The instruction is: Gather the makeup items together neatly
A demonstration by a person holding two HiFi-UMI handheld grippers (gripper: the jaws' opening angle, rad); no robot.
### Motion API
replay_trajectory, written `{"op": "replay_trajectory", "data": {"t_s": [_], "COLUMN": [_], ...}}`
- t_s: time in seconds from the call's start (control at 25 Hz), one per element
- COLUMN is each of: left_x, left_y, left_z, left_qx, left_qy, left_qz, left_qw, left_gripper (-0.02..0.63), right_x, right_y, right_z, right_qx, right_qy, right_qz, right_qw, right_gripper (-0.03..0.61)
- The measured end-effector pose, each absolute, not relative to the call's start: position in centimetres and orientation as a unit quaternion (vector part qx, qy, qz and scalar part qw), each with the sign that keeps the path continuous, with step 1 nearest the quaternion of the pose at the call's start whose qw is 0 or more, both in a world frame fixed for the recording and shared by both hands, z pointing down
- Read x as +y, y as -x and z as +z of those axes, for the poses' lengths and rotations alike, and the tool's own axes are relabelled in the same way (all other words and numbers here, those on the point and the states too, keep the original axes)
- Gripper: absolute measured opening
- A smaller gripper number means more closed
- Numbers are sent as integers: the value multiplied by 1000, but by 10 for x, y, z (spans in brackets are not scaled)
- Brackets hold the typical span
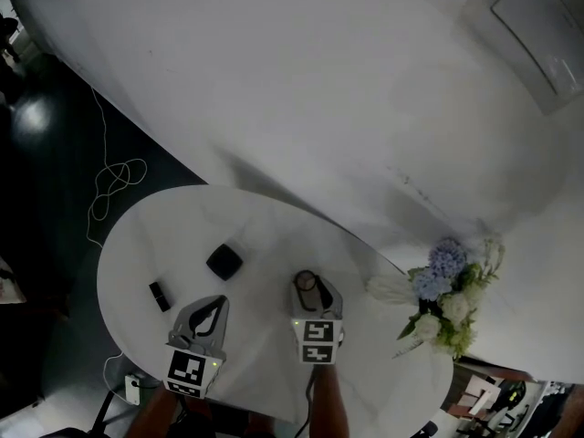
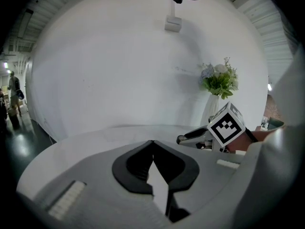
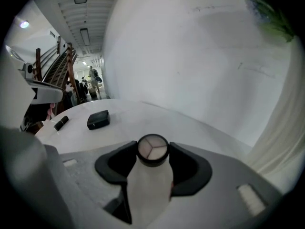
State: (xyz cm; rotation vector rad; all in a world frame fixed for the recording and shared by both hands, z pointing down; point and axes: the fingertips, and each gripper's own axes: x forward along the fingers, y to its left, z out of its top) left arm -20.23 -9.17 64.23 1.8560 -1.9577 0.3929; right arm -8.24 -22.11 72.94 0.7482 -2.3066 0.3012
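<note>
A round compact (image 1: 305,281) (image 3: 152,148) with a pale three-part top and a black rim sits between the tips of my right gripper (image 1: 311,286) (image 3: 152,152). Both black pads touch its sides. A square black compact (image 1: 224,262) (image 3: 98,119) lies on the round white table (image 1: 137,235), left of the round one. A small black lipstick (image 1: 160,296) (image 3: 61,123) lies further left. My left gripper (image 1: 217,302) (image 2: 152,142) hovers just on my side of the square compact with its tips together and nothing in them. The right gripper (image 2: 191,138) shows in the left gripper view, to the right.
A vase of blue and white flowers (image 1: 447,295) (image 2: 219,80) stands at the table's right edge. A curved white wall (image 1: 347,108) rises close behind the table. A white cable (image 1: 114,185) lies on the dark floor to the left.
</note>
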Motion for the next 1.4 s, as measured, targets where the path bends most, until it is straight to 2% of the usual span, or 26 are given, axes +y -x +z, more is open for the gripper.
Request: {"op": "replay_trajectory", "data": {"t_s": [0.56, 1.4], "left_x": [-106, -74], "left_y": [146, 11], "left_z": [590, 554], "left_qx": [-668, -589], "left_qy": [-714, -786], "left_qz": [134, 132], "left_qw": [163, 132], "left_gripper": [11, 11], "right_x": [-201, -119], "right_y": [22, -140], "right_z": [648, 596], "right_qx": [-889, -847], "right_qy": [-330, -447], "right_qz": [97, 115], "right_qw": [300, 263], "right_gripper": [216, 216]}}
